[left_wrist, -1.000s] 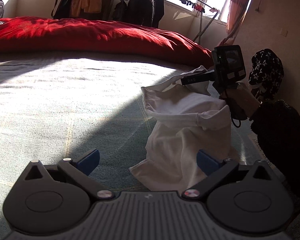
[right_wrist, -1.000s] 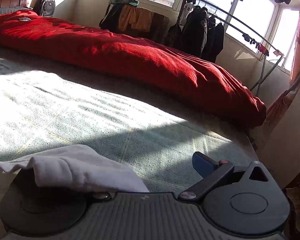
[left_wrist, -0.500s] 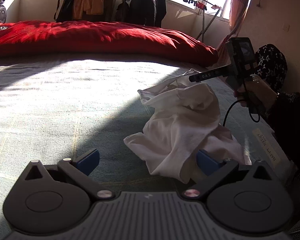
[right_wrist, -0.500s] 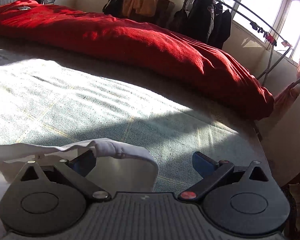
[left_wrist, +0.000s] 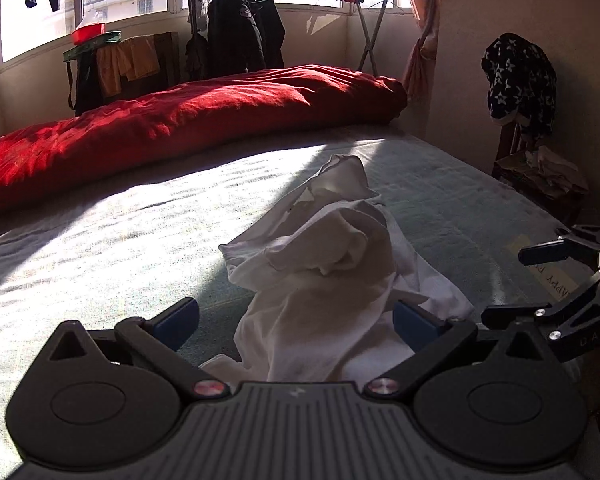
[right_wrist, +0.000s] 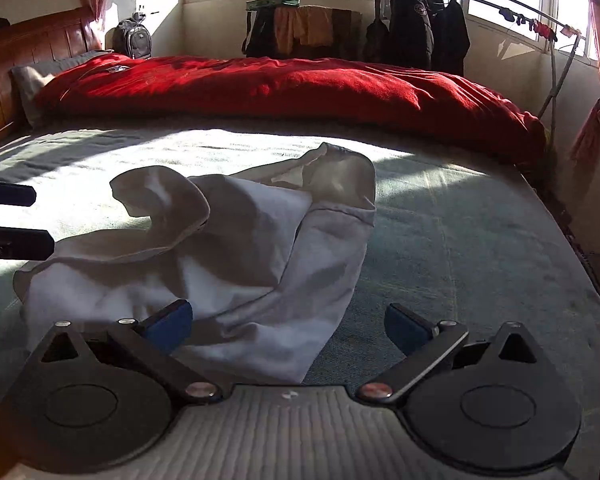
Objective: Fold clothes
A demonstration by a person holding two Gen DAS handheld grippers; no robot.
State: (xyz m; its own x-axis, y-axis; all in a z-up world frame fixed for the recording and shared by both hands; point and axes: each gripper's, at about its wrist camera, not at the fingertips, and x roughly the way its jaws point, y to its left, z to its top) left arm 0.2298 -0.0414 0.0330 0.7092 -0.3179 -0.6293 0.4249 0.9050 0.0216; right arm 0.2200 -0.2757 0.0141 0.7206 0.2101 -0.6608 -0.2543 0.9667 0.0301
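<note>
A white garment (left_wrist: 324,264) lies in a crumpled heap on the green bed cover (left_wrist: 100,248), loose and held by neither gripper. My left gripper (left_wrist: 296,320) is open just in front of the heap's near edge, with cloth showing between its blue pads. In the left wrist view my right gripper (left_wrist: 528,284) is open at the heap's right side. In the right wrist view the garment (right_wrist: 240,248) spreads ahead, and my right gripper (right_wrist: 288,322) stands open at its near hem. The left gripper (right_wrist: 16,218) pokes in open from the left edge.
A rolled red duvet (right_wrist: 300,88) runs along the bed's far side. A wooden headboard (right_wrist: 4,64) and a backpack (right_wrist: 136,38) stand at the left. Beyond the bed is a clothes rack (left_wrist: 240,28). A star-patterned garment hangs over a chair (left_wrist: 520,76) by the right wall.
The right gripper has opened and let go of the garment, which has dropped from a lifted drape into a heap on the bed. Both grippers have drawn back to its near side.
</note>
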